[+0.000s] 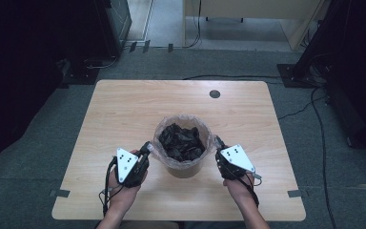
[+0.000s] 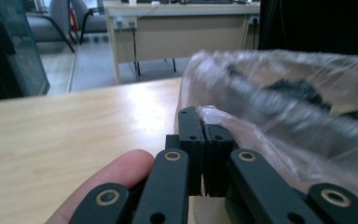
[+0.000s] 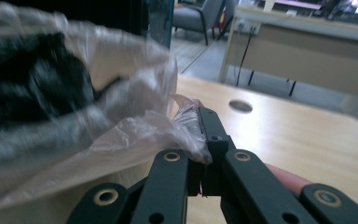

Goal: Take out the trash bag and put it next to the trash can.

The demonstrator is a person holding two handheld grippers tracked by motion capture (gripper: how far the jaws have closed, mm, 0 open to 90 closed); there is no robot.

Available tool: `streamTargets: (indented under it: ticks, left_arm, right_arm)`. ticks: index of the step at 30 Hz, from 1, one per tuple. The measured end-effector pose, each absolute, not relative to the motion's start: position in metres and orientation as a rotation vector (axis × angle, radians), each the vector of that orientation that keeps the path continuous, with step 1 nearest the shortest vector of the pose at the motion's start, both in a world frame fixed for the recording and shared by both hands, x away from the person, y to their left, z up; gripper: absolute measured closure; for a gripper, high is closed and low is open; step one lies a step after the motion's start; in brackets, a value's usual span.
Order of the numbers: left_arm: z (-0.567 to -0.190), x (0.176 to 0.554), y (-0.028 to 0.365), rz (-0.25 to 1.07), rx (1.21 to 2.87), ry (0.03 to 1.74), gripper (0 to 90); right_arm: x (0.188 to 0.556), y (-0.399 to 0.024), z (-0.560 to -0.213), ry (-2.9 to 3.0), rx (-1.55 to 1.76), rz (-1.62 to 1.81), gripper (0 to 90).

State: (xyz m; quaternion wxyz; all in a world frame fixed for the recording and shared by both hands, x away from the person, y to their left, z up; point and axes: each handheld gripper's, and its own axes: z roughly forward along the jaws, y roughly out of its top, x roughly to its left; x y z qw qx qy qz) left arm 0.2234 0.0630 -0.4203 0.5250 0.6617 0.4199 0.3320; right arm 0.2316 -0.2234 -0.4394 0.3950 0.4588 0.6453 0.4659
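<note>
Grey carpet [image 1: 38, 162] surrounds the wooden table [image 1: 124, 114], which fills the middle of the high view; dark cabinets stand at the upper left and upper right of that frame, and black cables [image 1: 321, 143] run down the floor at the right. A round grommet hole [image 1: 214, 94] sits near the table's far edge, and the right gripper view shows it as a grey oval [image 3: 240, 106] right of centre.

Just below the centre of the high view stands a bin [image 1: 183, 167] lined with a clear plastic bag [image 1: 159, 152], its rim folded out over the top. From above, the bag is seen to hold a heap of black scraps [image 1: 182, 141]. The two gripper views show the bag only from the side and blurred, as crinkled film with dark shapes behind it [image 2: 298, 116] [image 3: 74, 121].

Both forearms come in from the bottom edge of the high view. The left gripper [image 1: 147, 147] sits at the bag's left rim and the right gripper [image 1: 218, 143] at its right rim, each topped by a grey three-cornered plate. Whether they grip is hard to judge from above. In the left gripper view the left gripper [image 2: 204, 123] has its jaws closed together with a fold of film pinched at the tips. In the right gripper view the right gripper [image 3: 199, 122] is likewise clamped on a bunched corner of the bag.

A beige desk [image 2: 182, 35] shows behind the table in both gripper views, and a fingertip [image 2: 116, 172] at the lower left of the left gripper view.
</note>
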Motion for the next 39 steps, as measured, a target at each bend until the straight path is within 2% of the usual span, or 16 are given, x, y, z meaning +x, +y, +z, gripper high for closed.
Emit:
streamTargets:
  ticks: [3, 7, 9, 12, 16, 19, 25, 30, 35, 39]
  left_arm:
    - [-0.406, 0.226, 0.056, 0.859, 1.594, 0.960, 88.9]
    - [-0.390, 0.232, 0.050, 0.881, 1.613, 0.921, 88.9]
    - [-0.383, 0.233, 0.047, 0.874, 1.620, 0.900, 88.8]
    - [-0.365, 0.233, 0.044, 0.790, 1.595, 0.868, 88.8]
    - [-0.337, 0.232, 0.034, 0.772, 1.578, 0.786, 88.2]
    - [-0.332, 0.234, 0.029, 0.773, 1.611, 0.753, 84.8]
    - [-0.351, 0.244, 0.038, 0.733, 1.638, 0.843, 84.2]
    - [-0.350, 0.249, 0.037, 0.740, 1.630, 0.862, 84.7]
    - [-0.348, 0.256, 0.033, 0.738, 1.627, 0.882, 84.5]
    - [-0.350, 0.259, 0.029, 0.738, 1.642, 0.879, 84.3]
  right_arm:
    - [0.234, -0.217, -0.424, 1.618, 1.164, 1.183, 90.0]
    - [0.237, -0.206, -0.404, 1.593, 1.102, 1.196, 90.0]
    - [0.239, -0.201, -0.394, 1.582, 1.067, 1.219, 90.0]
    - [0.239, -0.192, -0.377, 1.587, 1.005, 1.317, 90.0]
    - [0.238, -0.183, -0.351, 1.587, 0.933, 1.453, 90.0]
    - [0.235, -0.181, -0.336, 1.569, 0.926, 1.514, 90.0]
    - [0.233, -0.193, -0.360, 1.706, 1.010, 1.434, 68.7]
    - [0.233, -0.225, -0.378, 1.690, 1.227, 1.522, 61.1]
    - [0.225, -0.245, -0.383, 1.659, 1.261, 1.489, 50.5]
    - [0.219, -0.250, -0.384, 1.623, 1.238, 1.413, 47.2]
